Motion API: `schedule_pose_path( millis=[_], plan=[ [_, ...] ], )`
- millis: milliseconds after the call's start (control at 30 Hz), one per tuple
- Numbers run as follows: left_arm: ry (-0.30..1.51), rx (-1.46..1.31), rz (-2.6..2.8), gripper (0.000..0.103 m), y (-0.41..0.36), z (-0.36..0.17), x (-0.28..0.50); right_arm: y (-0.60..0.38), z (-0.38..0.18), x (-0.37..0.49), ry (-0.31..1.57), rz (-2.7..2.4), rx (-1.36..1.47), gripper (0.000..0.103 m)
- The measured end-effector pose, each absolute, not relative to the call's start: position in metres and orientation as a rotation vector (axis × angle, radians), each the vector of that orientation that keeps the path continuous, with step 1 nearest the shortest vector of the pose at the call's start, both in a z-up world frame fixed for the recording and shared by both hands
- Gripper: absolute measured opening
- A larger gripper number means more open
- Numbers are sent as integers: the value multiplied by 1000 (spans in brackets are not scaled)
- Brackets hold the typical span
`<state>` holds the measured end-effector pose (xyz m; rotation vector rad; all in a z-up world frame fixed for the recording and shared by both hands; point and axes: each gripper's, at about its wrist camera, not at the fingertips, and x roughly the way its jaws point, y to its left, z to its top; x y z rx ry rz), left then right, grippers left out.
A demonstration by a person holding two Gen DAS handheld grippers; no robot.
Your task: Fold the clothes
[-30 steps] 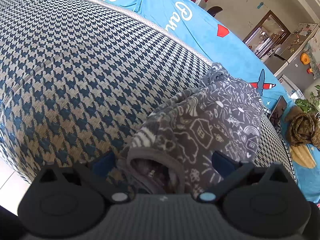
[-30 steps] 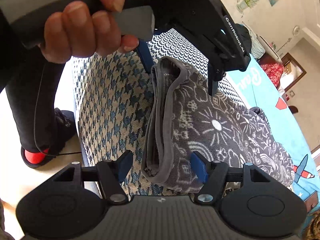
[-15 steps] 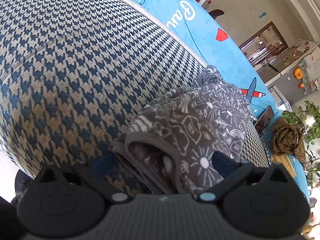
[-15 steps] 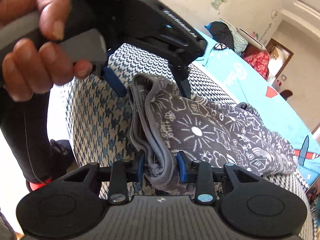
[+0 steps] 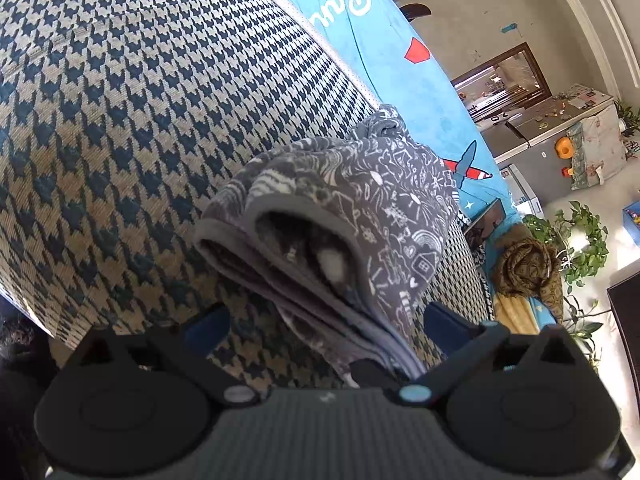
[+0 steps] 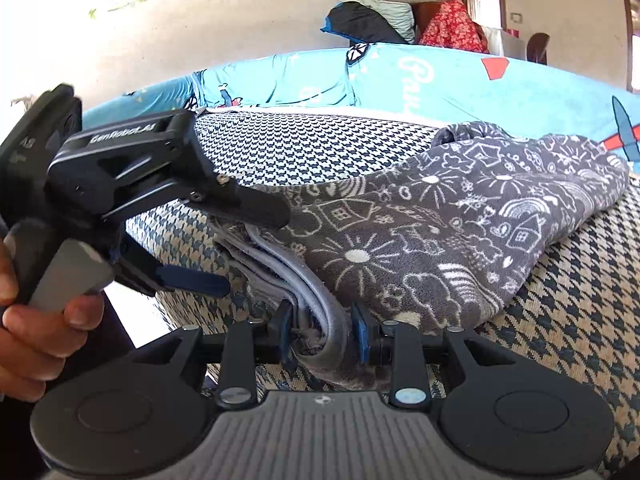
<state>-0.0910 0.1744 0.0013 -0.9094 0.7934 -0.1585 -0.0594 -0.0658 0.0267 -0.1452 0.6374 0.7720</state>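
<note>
Grey patterned garment, folded into layers, lies on houndstooth mat over the blue bedsheet. Right tool: jaws have just been closing, pads now clamped on the garment's stacked hem edge. Left tool: jaws spread wide, garment edge between them, pads not pressing it.

Lay on a mat: a folded garment, near the mat's front edge. Sat behind the mat: a sheet, with a pile of bedding farther back. Gripped the garment's near hem: the right claw. Straddled its left end, apart from it: the left claw. Lay right of the mat in the left view: a scarf, beside a plant.
</note>
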Motion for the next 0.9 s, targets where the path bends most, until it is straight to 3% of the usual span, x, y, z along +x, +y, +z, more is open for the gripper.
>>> schedule_pose_path(
  millis=[333, 500, 667, 900],
  plan=[
    [770, -978, -203, 103, 159, -3, -55, -82, 31, -50, 697, 770, 10, 29],
    [736, -949, -141, 103, 151, 0, -41, -78, 33, -56, 658, 777, -60, 29],
    [748, -847, -93, 92, 144, 4, -36, -68, 32, -69, 604, 797, -202, 30],
    [731, -870, -99, 82, 153, 5, -39, -58, 26, -82, 539, 808, -368, 48]
  ],
)
